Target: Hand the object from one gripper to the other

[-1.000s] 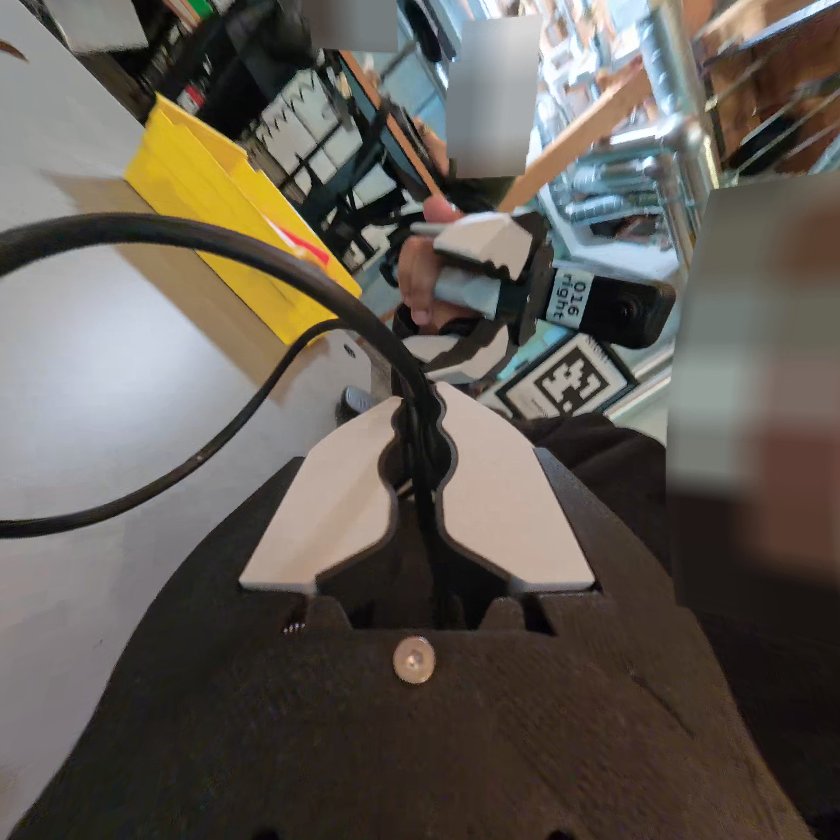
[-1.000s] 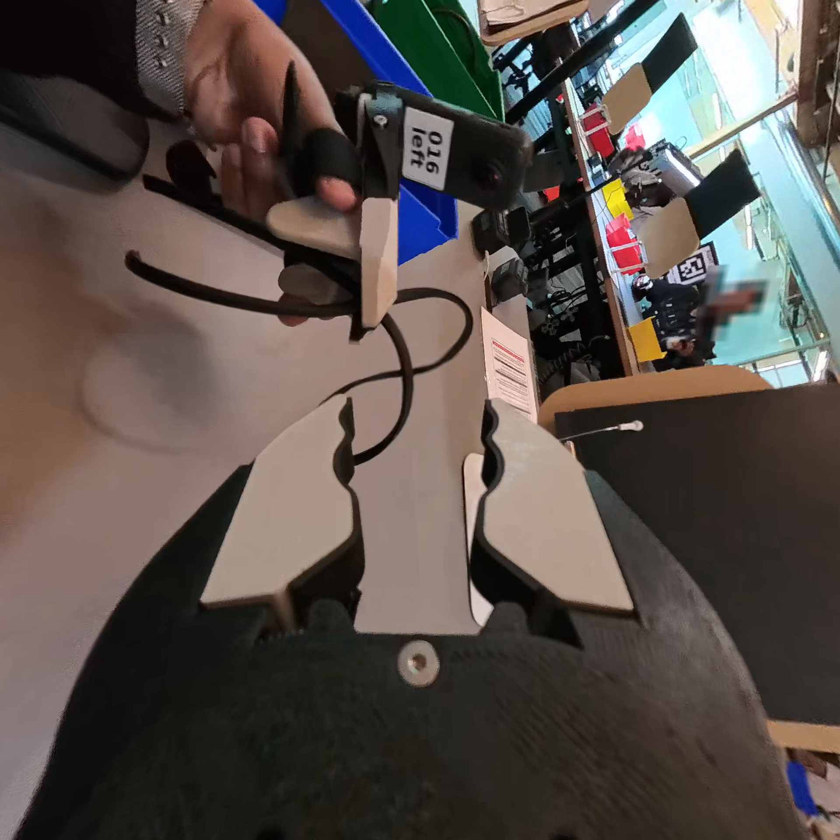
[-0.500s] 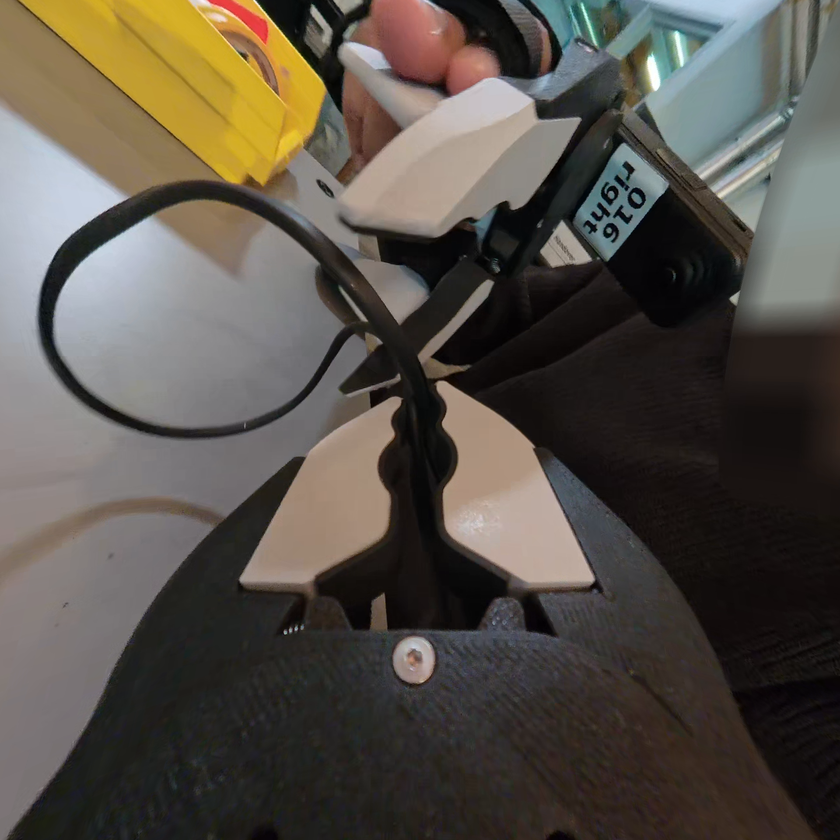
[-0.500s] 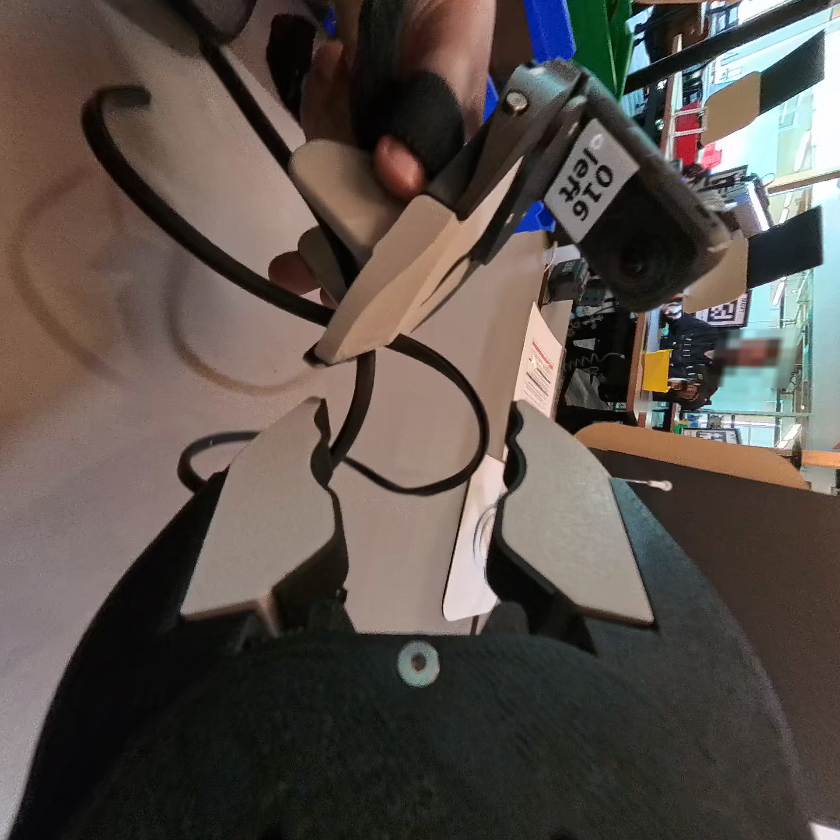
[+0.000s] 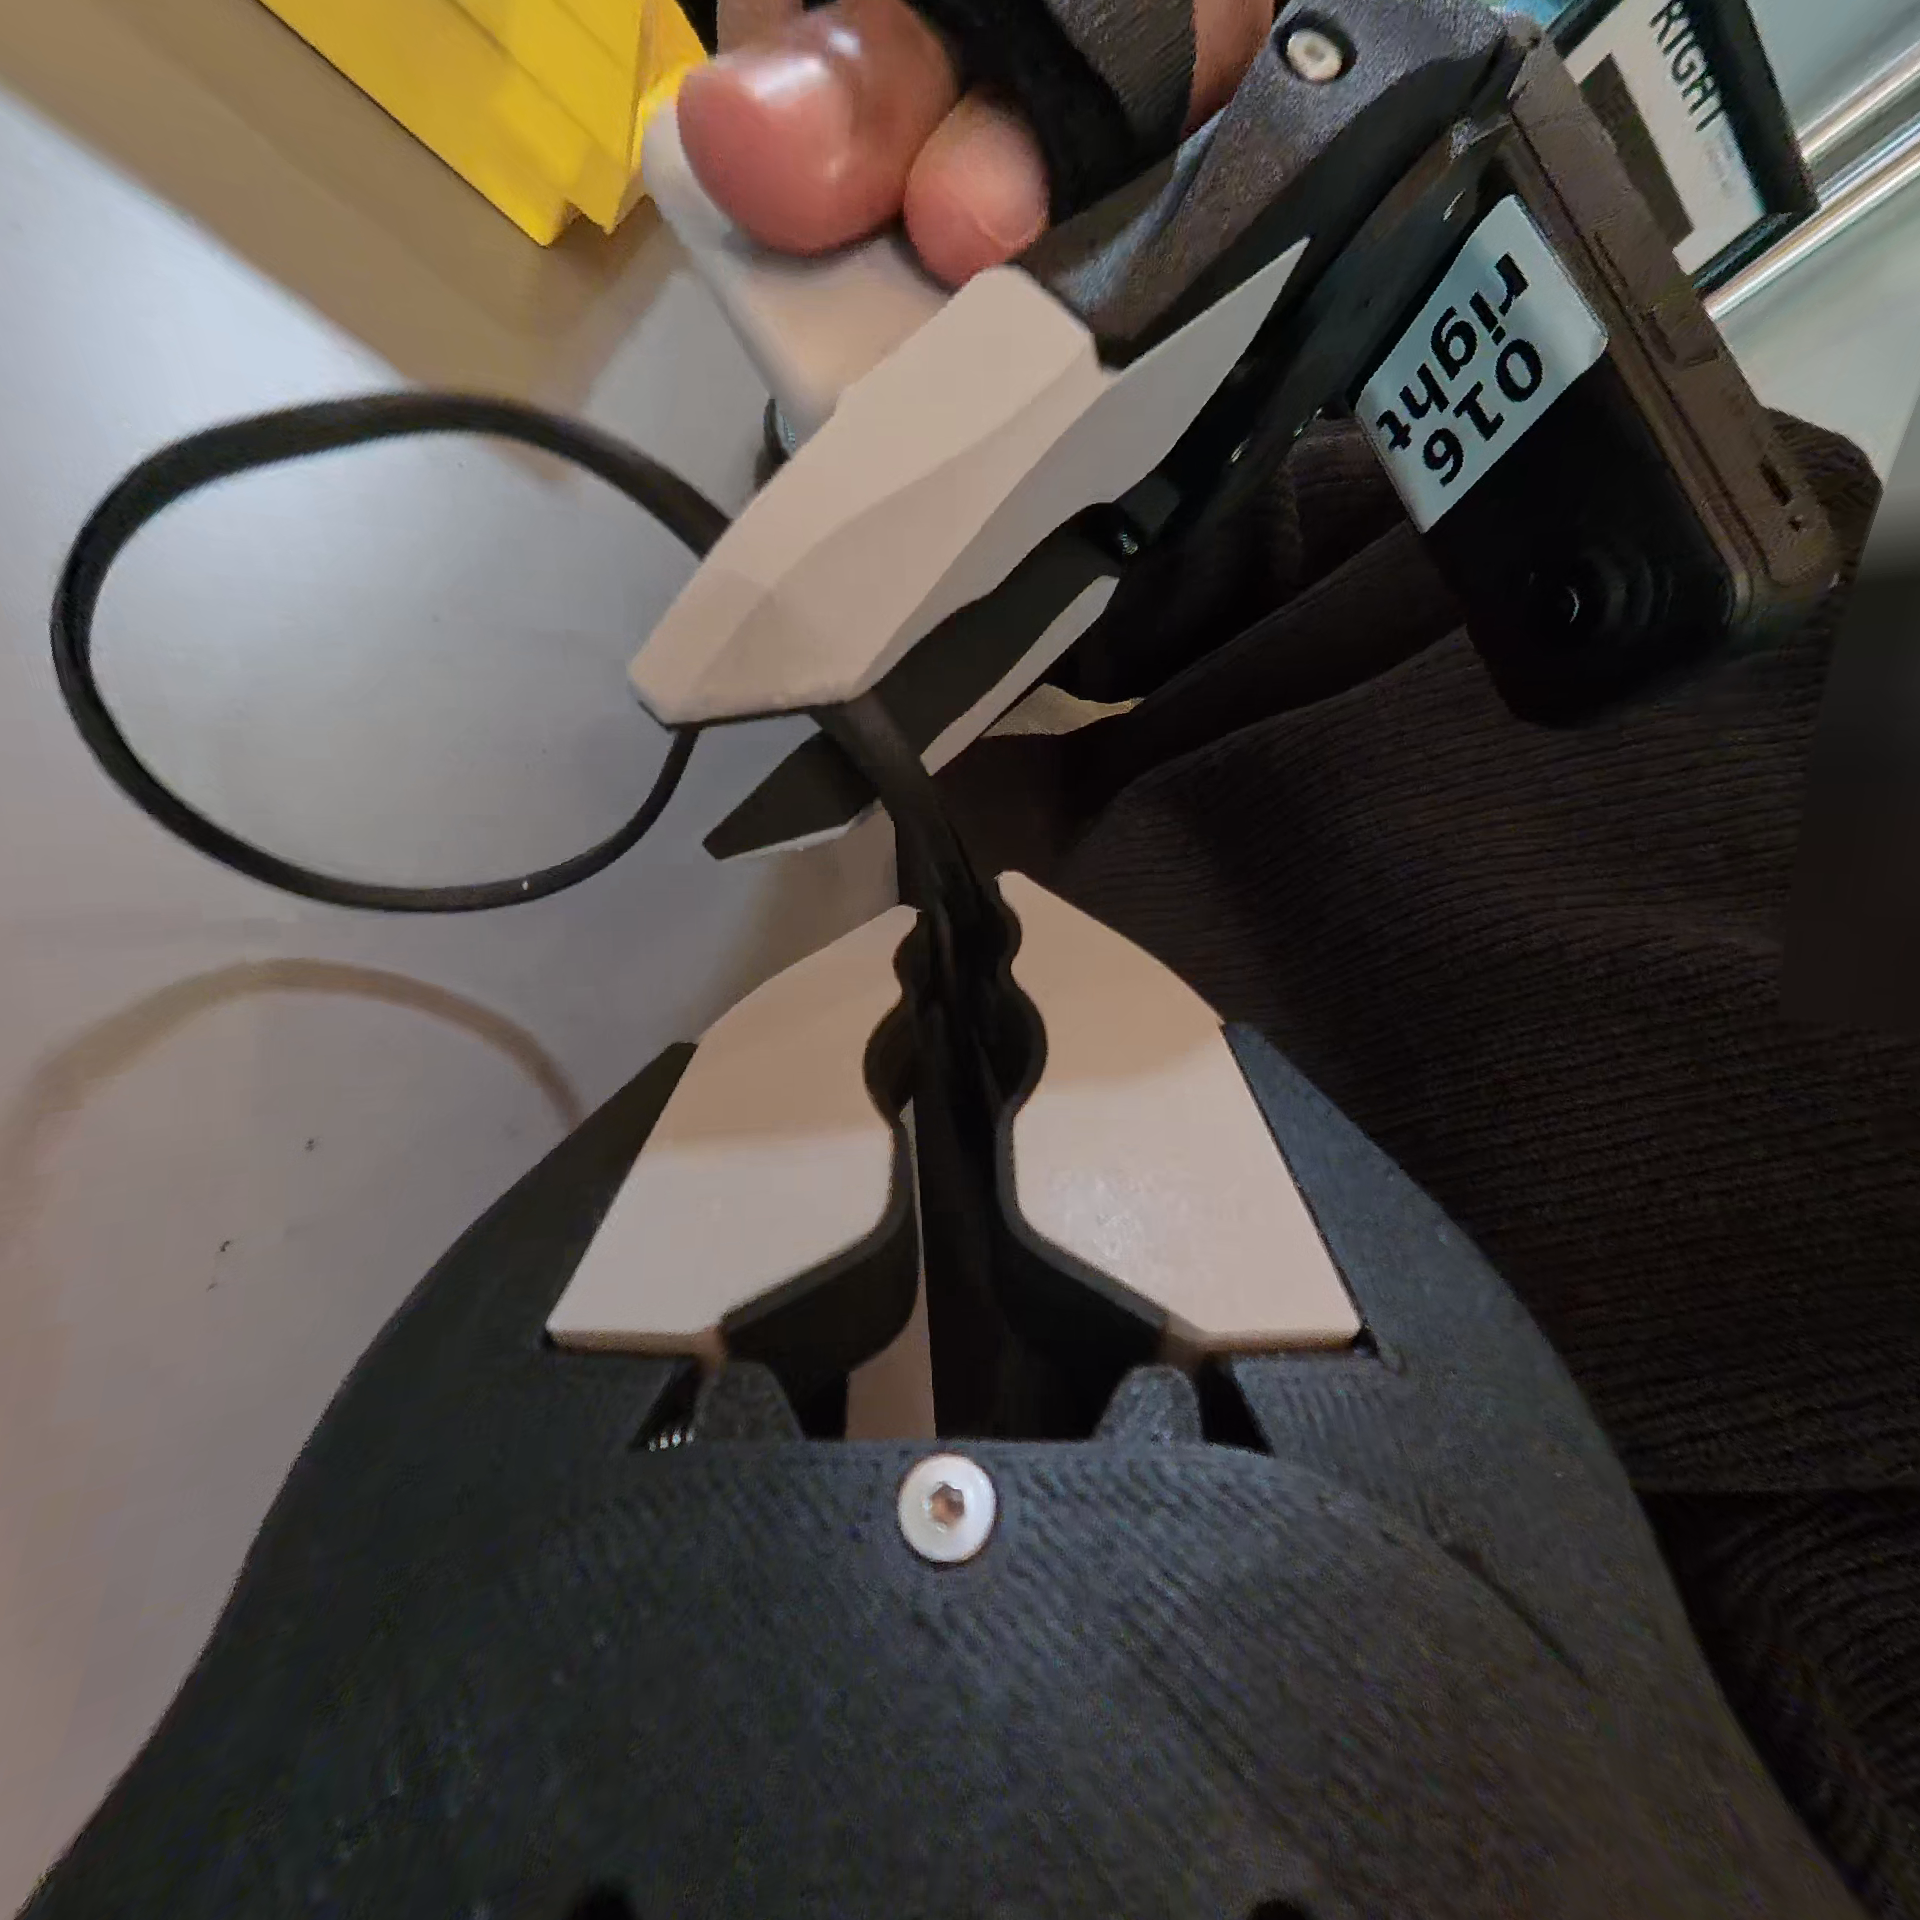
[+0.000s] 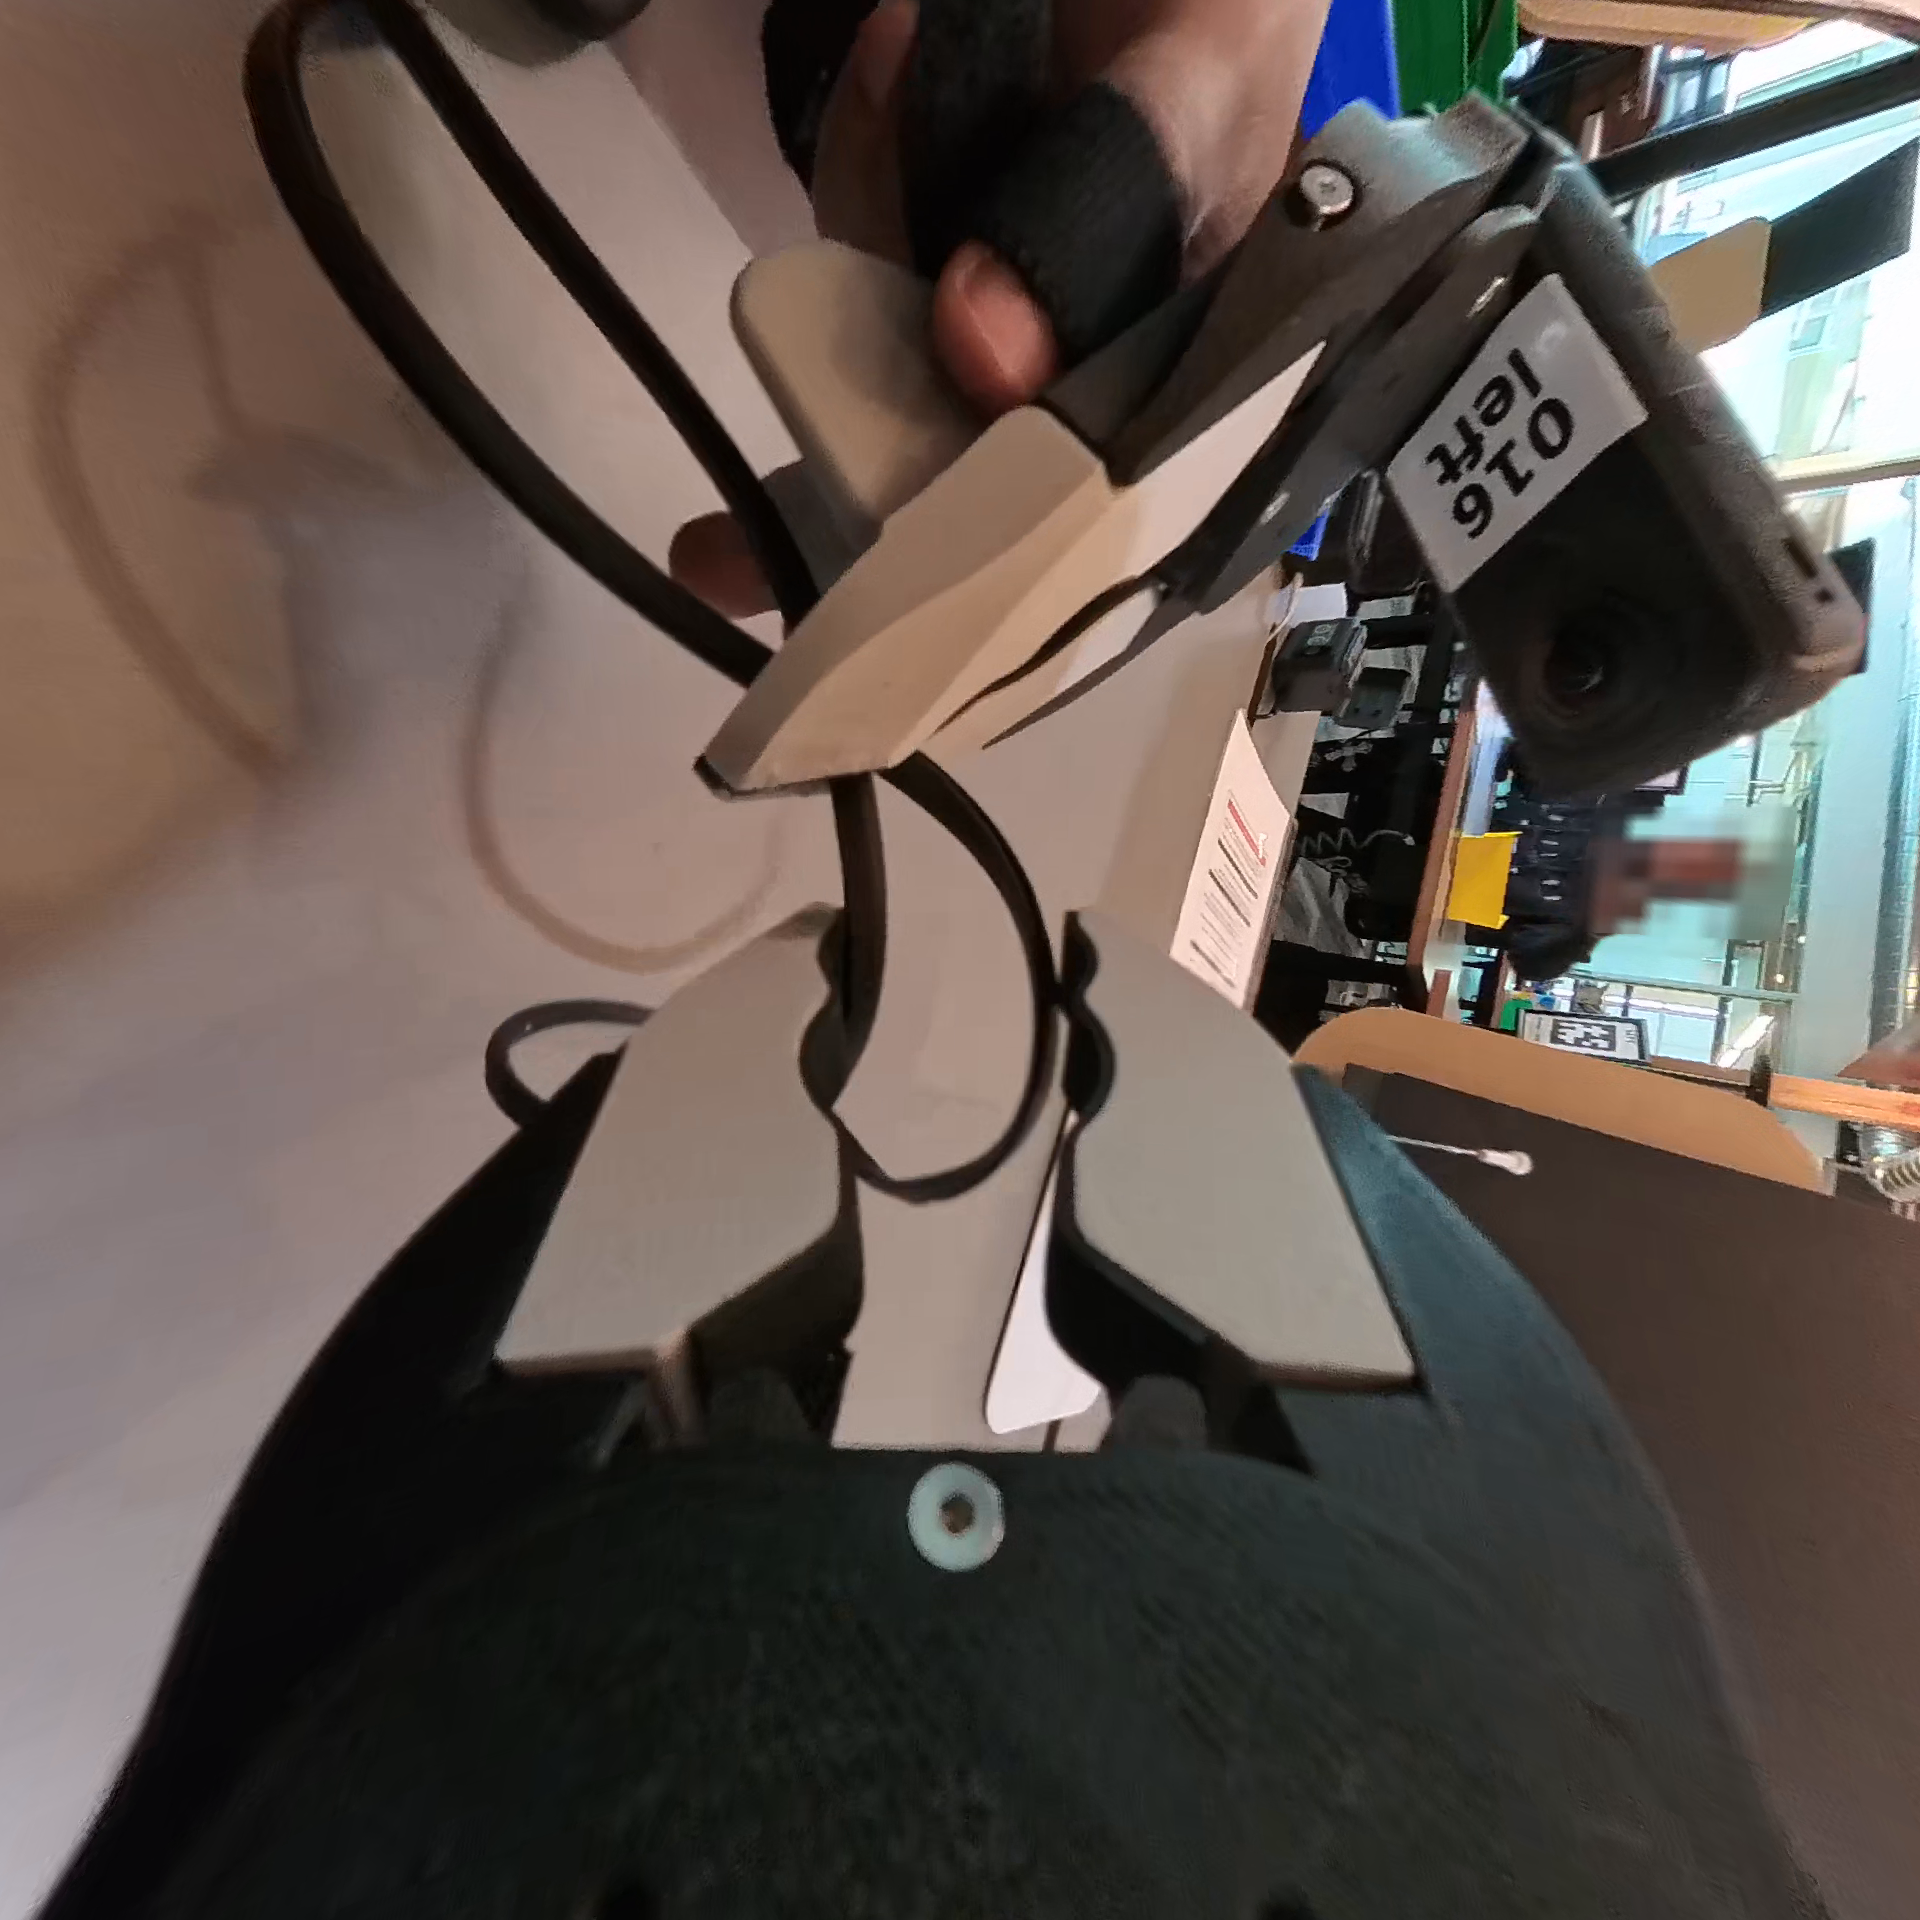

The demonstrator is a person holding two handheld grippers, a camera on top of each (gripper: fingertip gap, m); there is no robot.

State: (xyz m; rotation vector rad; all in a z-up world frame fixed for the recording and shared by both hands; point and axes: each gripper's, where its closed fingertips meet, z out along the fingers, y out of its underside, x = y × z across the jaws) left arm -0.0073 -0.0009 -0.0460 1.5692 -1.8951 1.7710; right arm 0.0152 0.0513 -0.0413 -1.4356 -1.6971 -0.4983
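A black cable point(image 5: 922, 831) is clamped between the fingertips of my left gripper point(image 5: 961, 906), which is shut on it. The rest of the cable curls in a loop over the white table point(image 5: 260, 644). My right gripper point(image 6: 951, 935) is open, partly narrowed, with two strands of the cable point(image 6: 868, 862) running between its fingers. In the left wrist view the right gripper point(image 5: 800, 769) sits just above my left fingertips with the cable passing between its fingers. In the right wrist view the left gripper point(image 6: 748, 774) is close ahead, shut on the cable.
A yellow bin point(image 5: 499, 104) stands at the table's far side. A person's dark sleeve point(image 5: 1455, 1039) fills the right of the left wrist view. A white paper card point(image 6: 1236, 873) lies near the table edge, beside a black board point(image 6: 1662, 1403).
The two grippers have come close together. The right gripper has moved around the cable just beyond the left fingertips, and its fingers have narrowed. The left gripper stays shut on the cable.
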